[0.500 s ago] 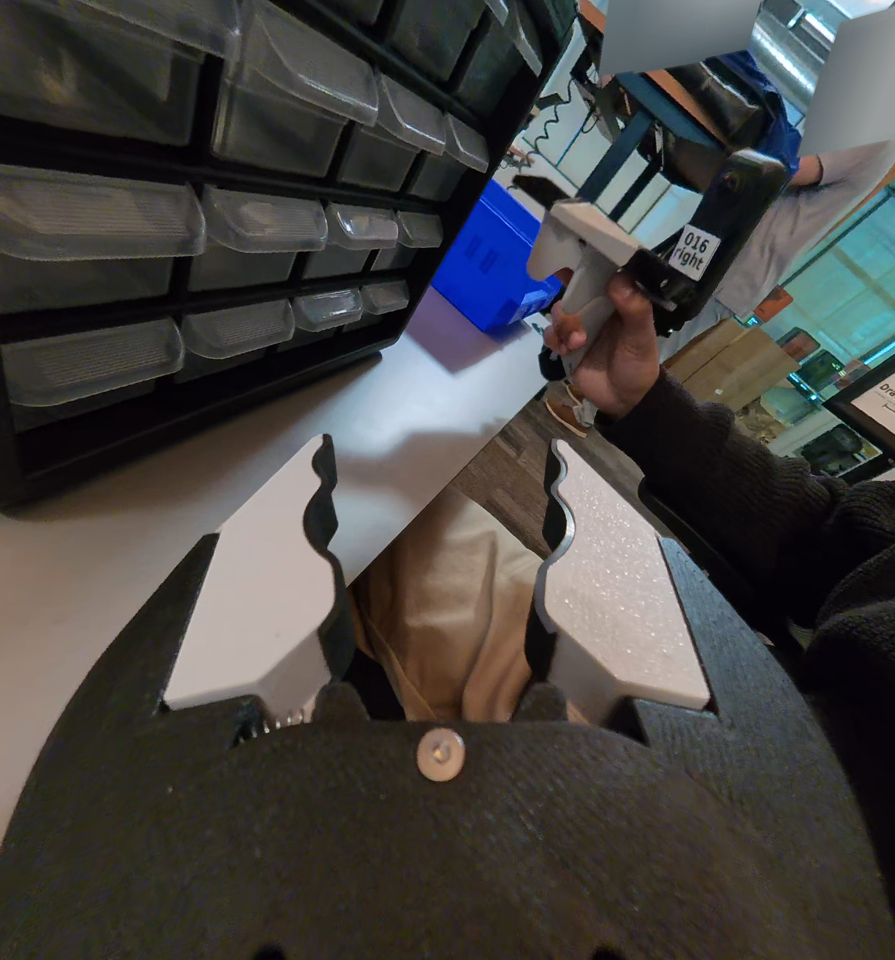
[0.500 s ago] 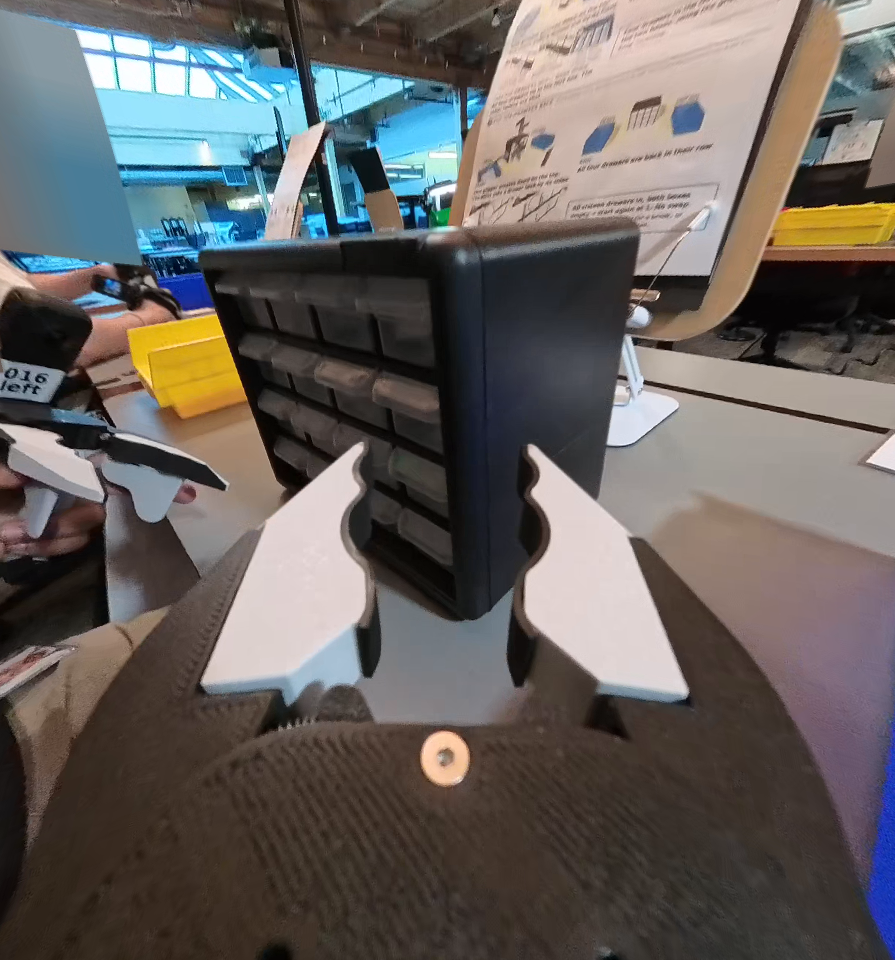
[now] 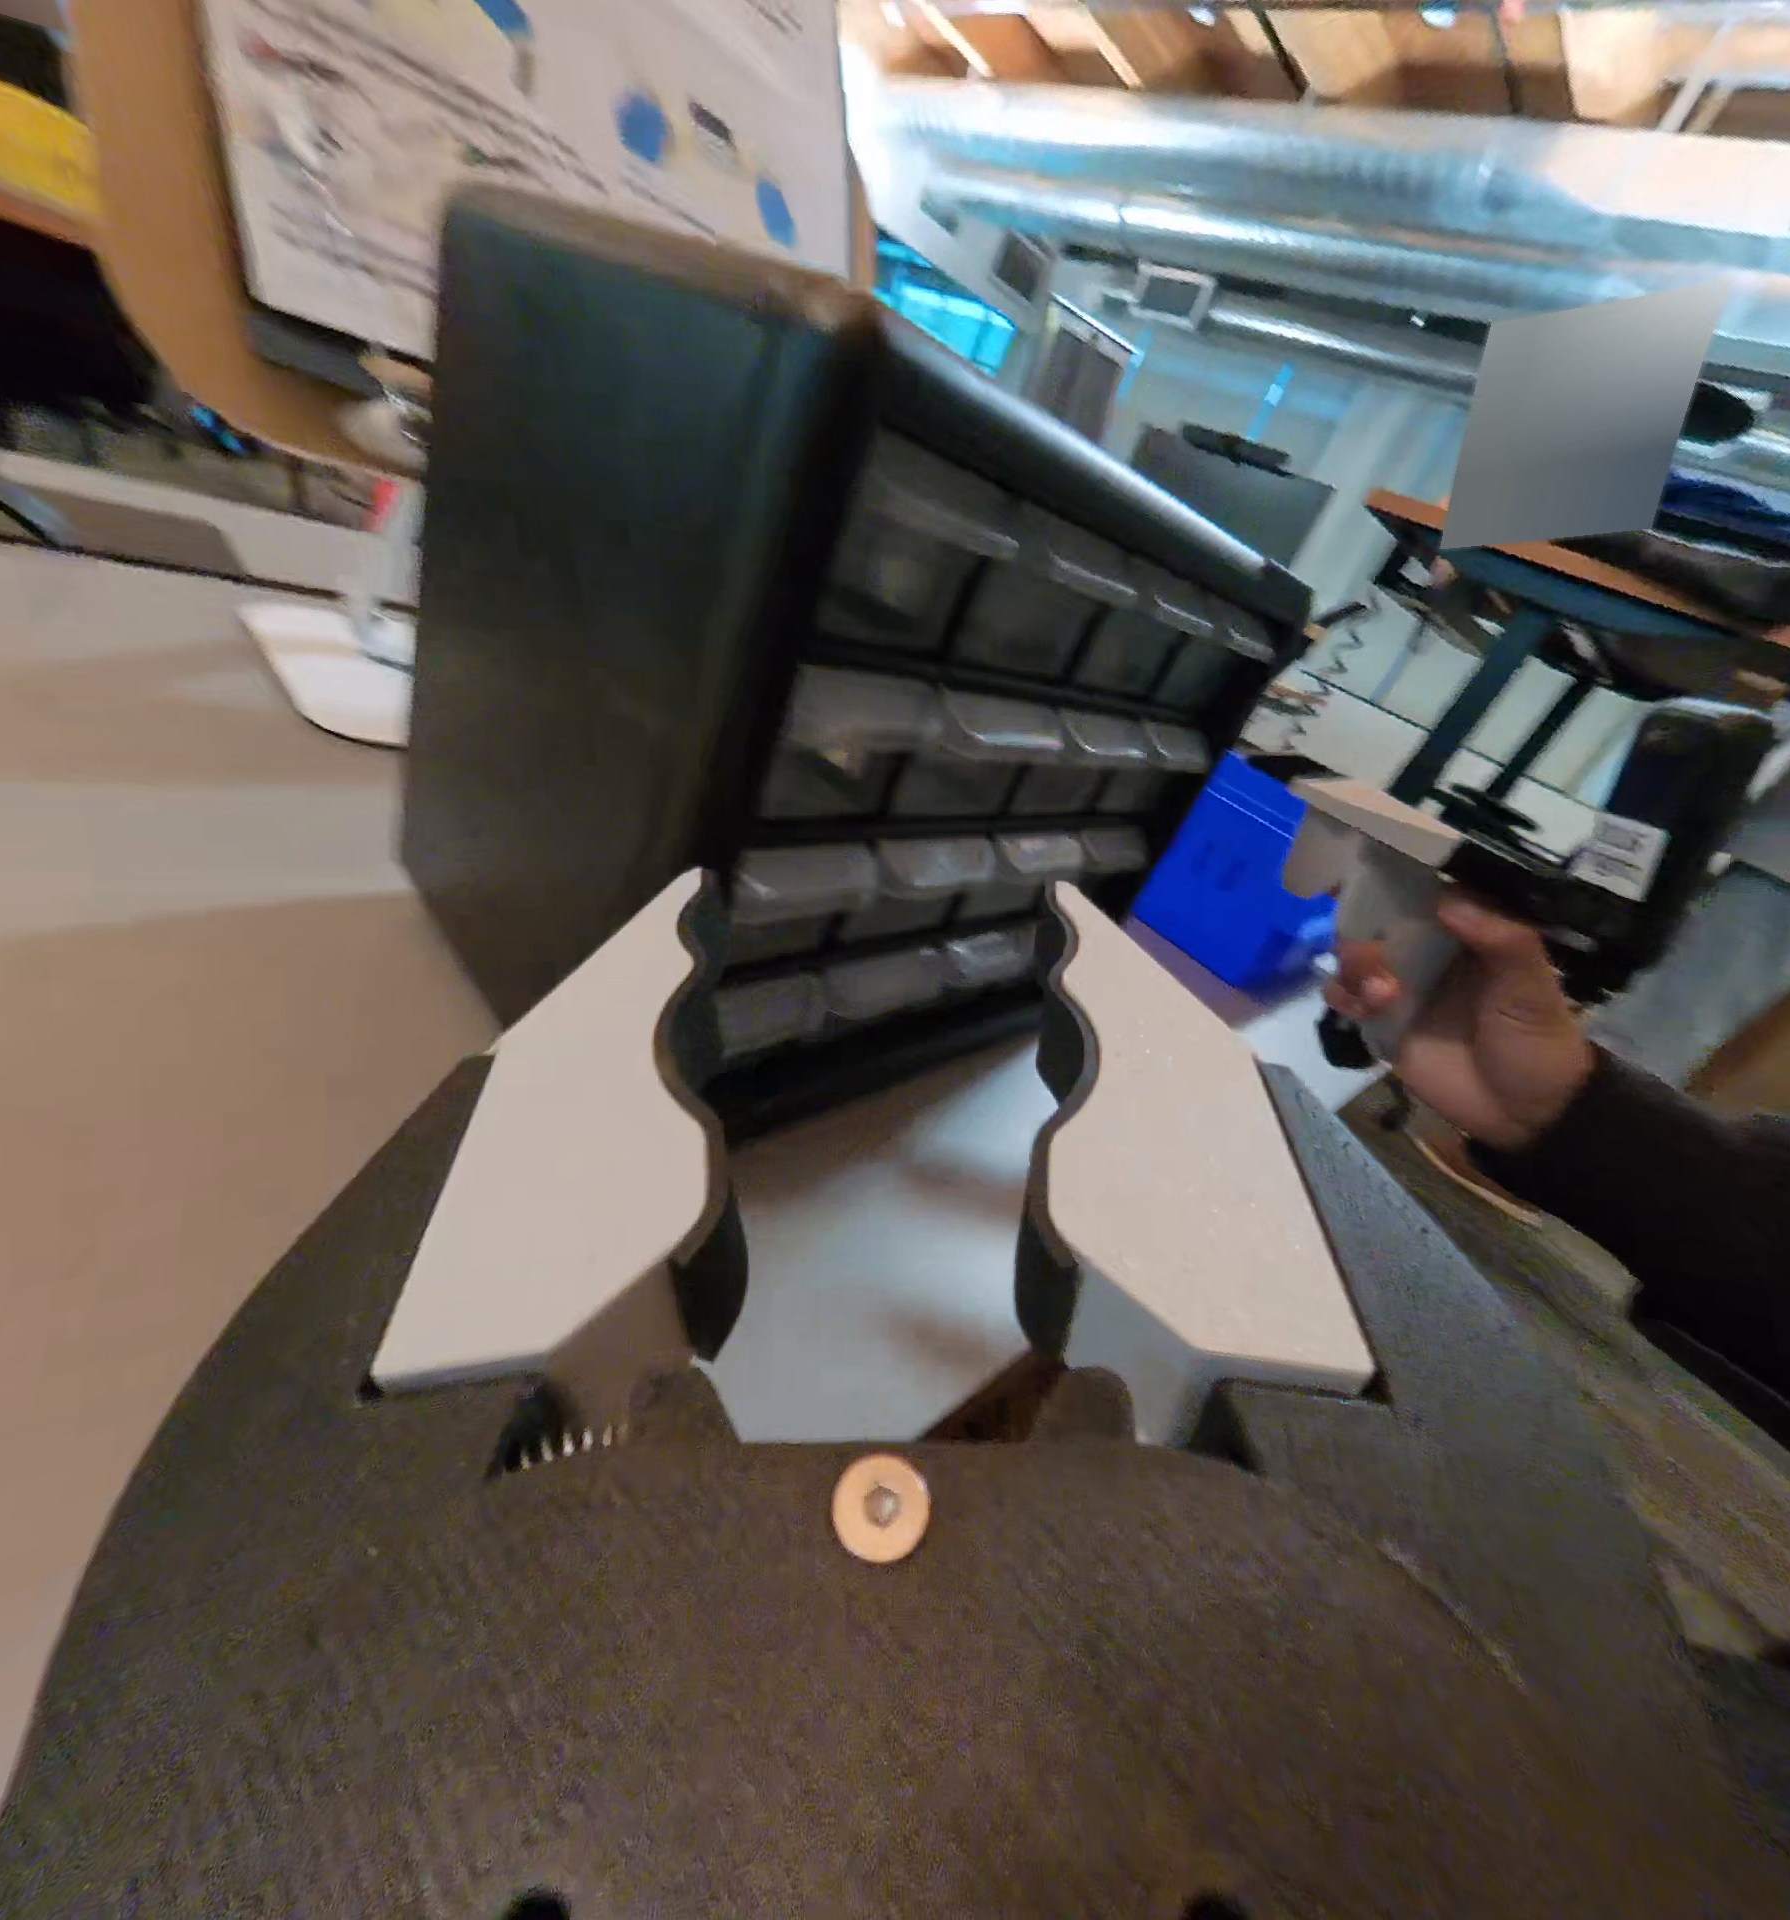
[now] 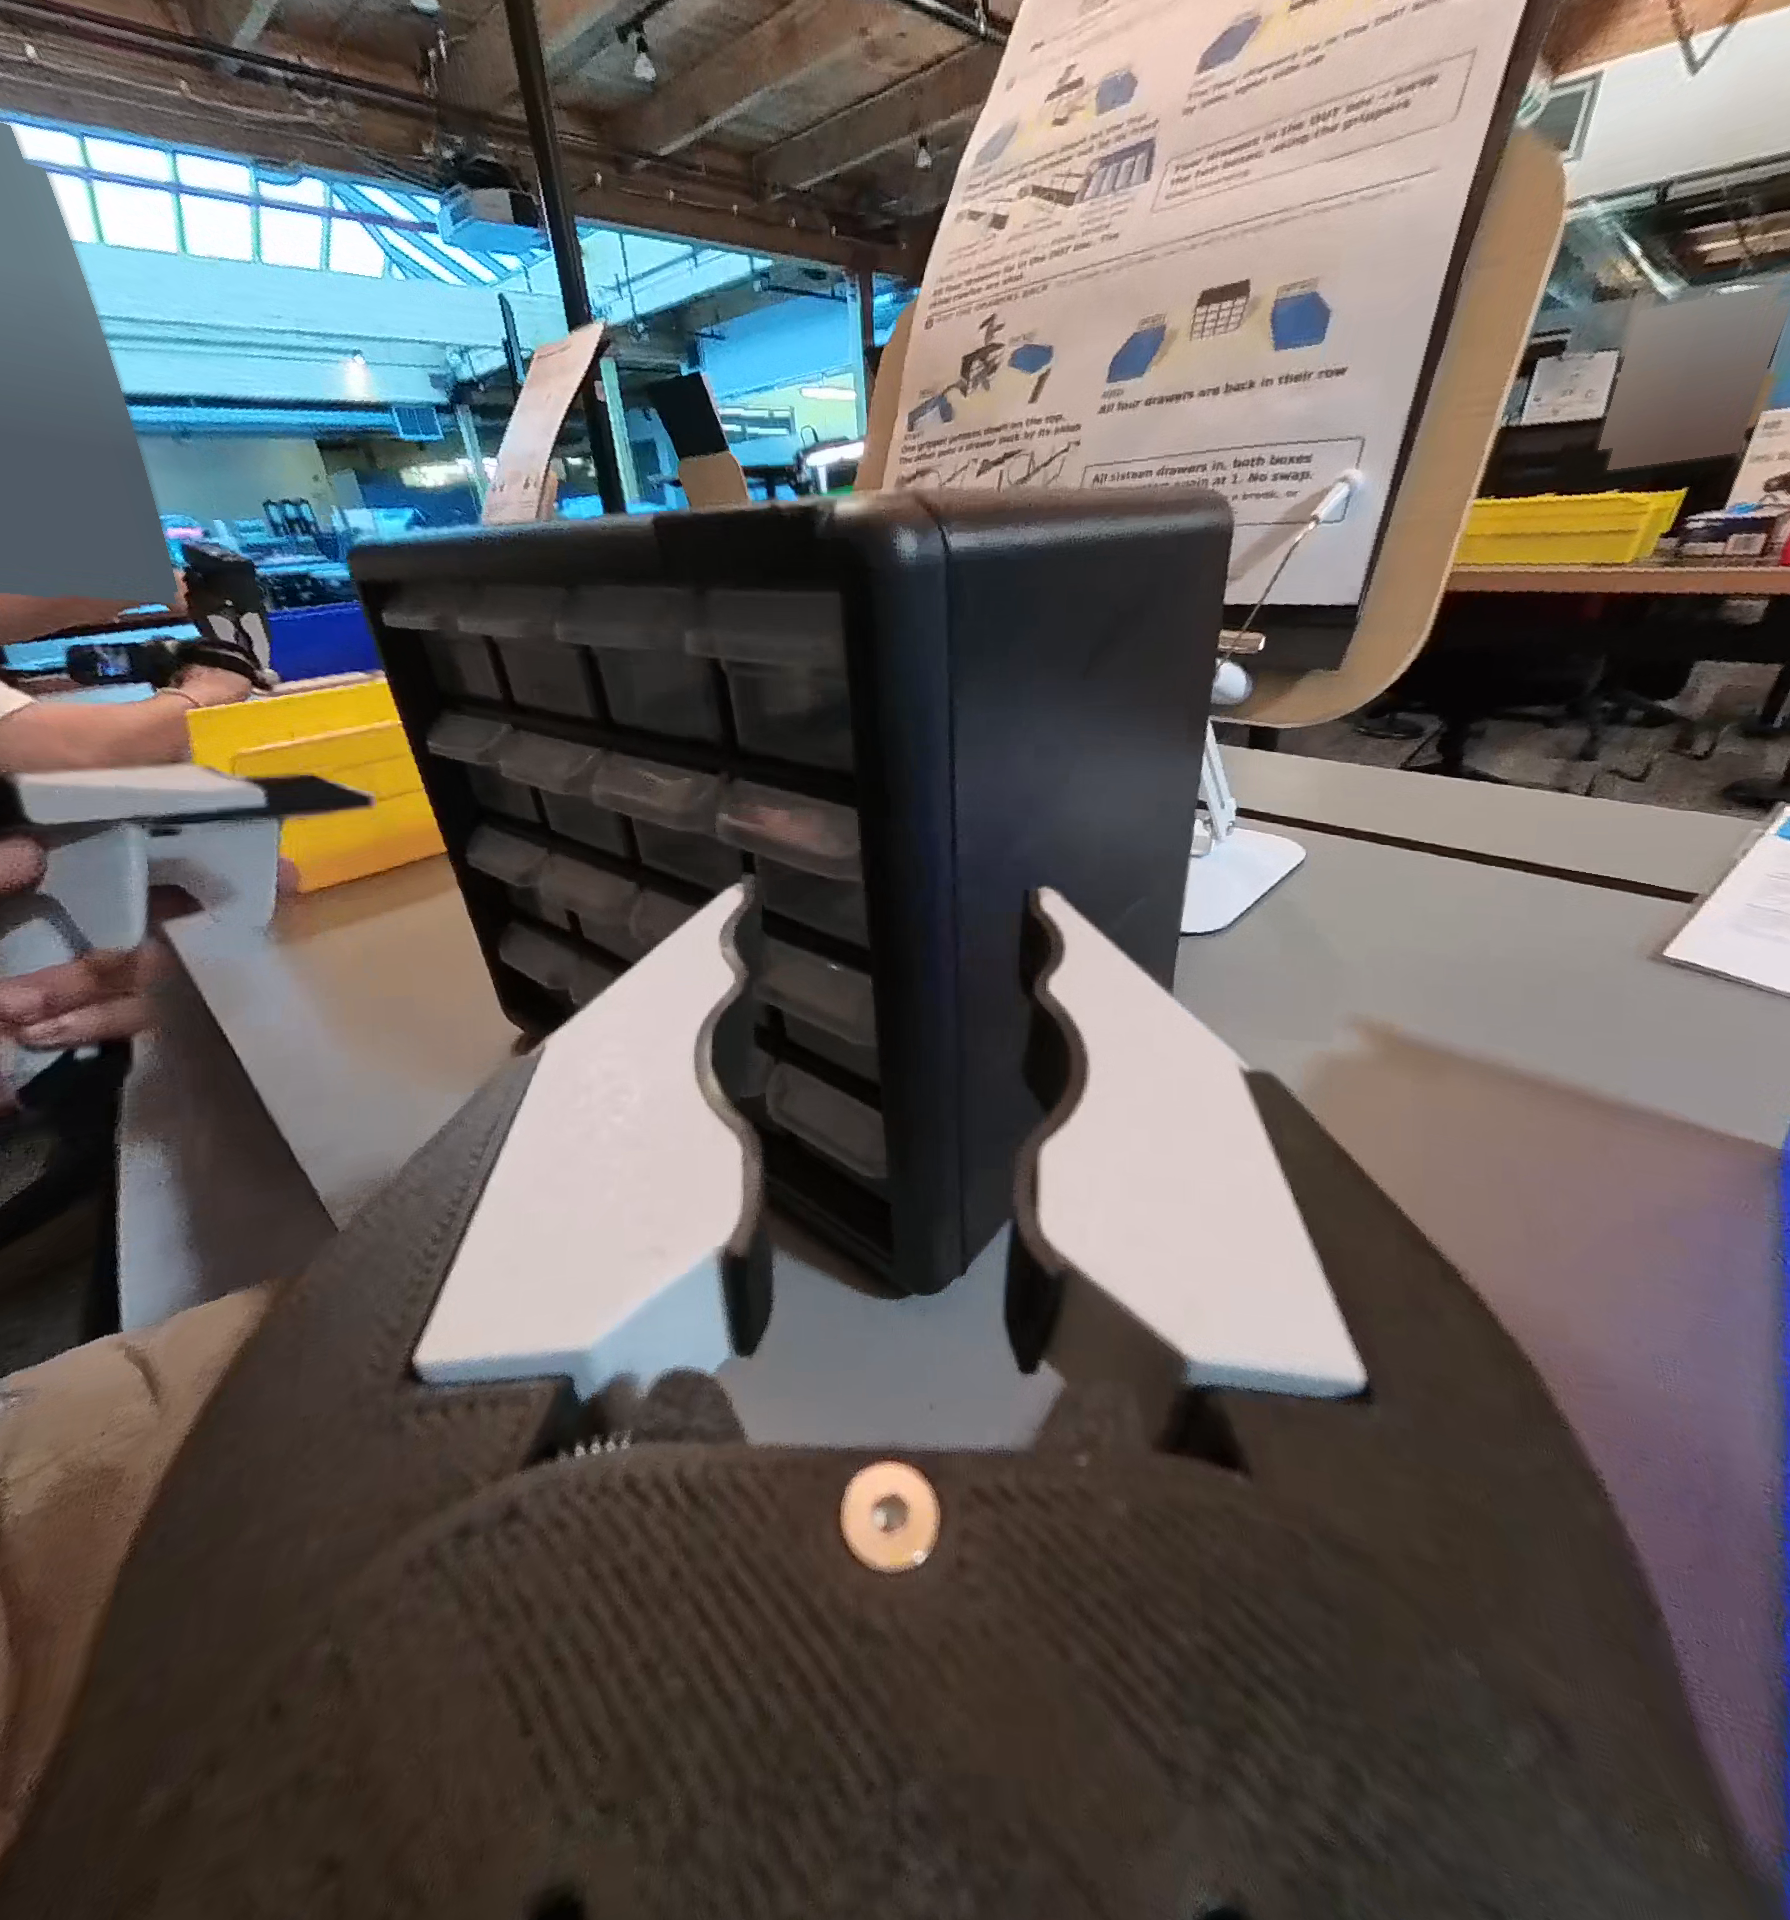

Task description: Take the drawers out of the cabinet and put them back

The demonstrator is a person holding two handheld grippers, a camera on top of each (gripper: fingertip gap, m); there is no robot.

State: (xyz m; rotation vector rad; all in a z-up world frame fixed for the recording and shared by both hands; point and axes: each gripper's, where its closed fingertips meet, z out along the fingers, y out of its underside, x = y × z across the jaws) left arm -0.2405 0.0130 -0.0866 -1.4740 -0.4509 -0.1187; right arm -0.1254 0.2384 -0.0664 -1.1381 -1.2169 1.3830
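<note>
Black cabinet [image 4: 1067,831], clear drawers [image 4: 766,655], blue bin [image 3: 1223,883]

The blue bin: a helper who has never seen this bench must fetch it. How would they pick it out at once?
Find the black drawer cabinet standing on the grey table. Beyond the far end of its drawer front, near the table's edge, sits the blue bin. It is the only solid blue box on this table; the cabinet's drawers are clear plastic.

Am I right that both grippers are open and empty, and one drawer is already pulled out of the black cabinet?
Not quite. In the right wrist view every drawer visible sits in the black cabinet; none is pulled out. The rest holds: the left gripper and right gripper are open and empty.
</note>
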